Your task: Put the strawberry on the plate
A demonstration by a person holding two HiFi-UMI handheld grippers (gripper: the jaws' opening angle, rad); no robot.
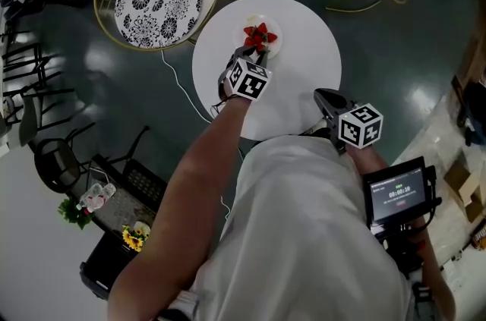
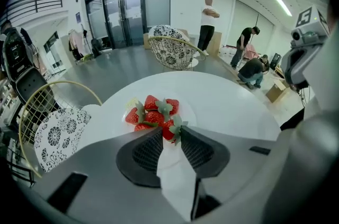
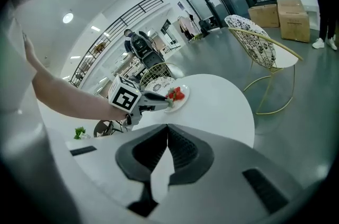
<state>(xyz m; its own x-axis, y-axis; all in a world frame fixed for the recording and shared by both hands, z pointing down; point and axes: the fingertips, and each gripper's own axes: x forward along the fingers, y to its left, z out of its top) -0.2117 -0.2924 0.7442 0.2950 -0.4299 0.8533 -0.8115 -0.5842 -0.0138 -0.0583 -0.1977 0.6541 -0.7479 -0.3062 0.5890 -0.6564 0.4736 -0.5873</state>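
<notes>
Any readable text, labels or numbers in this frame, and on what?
Screen at the person's right: red timer digits, too small to read.
Marker cubes on left gripper and right gripper: square patterns, no words.
Nothing else legible.

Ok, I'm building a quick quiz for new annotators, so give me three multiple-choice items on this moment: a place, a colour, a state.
1. Where does the small round plate of red strawberries stand? A on the round white table; B on a chair seat; C on the floor.
2. What colour is that plate? A black; B white; C yellow.
3. How do the right gripper's jaws stand? A wide apart; B clamped on a strawberry; C together, with nothing between them.
Answers: 1 A, the head view shows it on the tabletop; 2 B, its rim shows white around the fruit; 3 C, the right gripper view shows the tips meeting, empty.
</notes>
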